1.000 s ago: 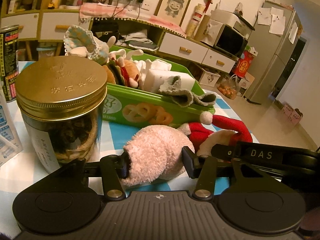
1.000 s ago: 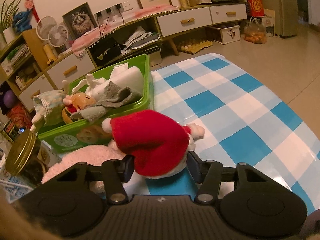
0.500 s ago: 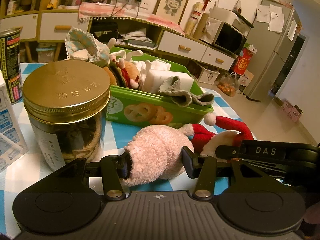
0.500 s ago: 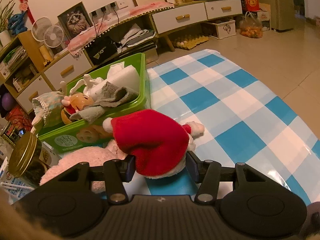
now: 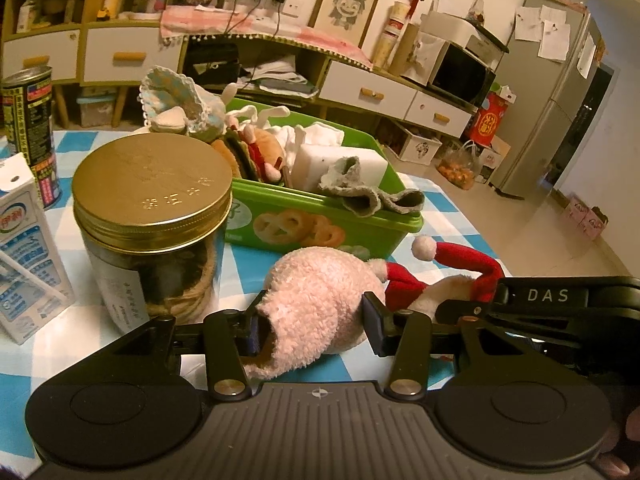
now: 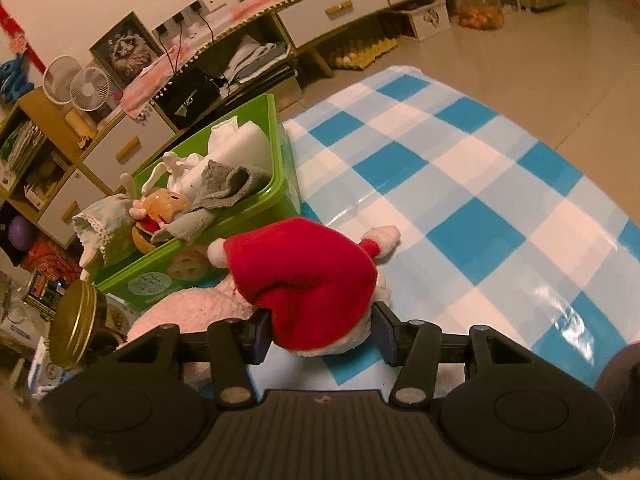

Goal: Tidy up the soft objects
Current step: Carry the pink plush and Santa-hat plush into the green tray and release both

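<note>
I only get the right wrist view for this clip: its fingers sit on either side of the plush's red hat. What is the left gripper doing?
Observer: The left gripper has its fingers pressed against both sides of the pink plush, at the body end, away from the hat.
Reviewer: My view cuts off past the gold-lidded jar. What stands on its far side?
Observer: A white milk carton stands close beside the jar, and a dark printed can stands behind the carton.
</note>
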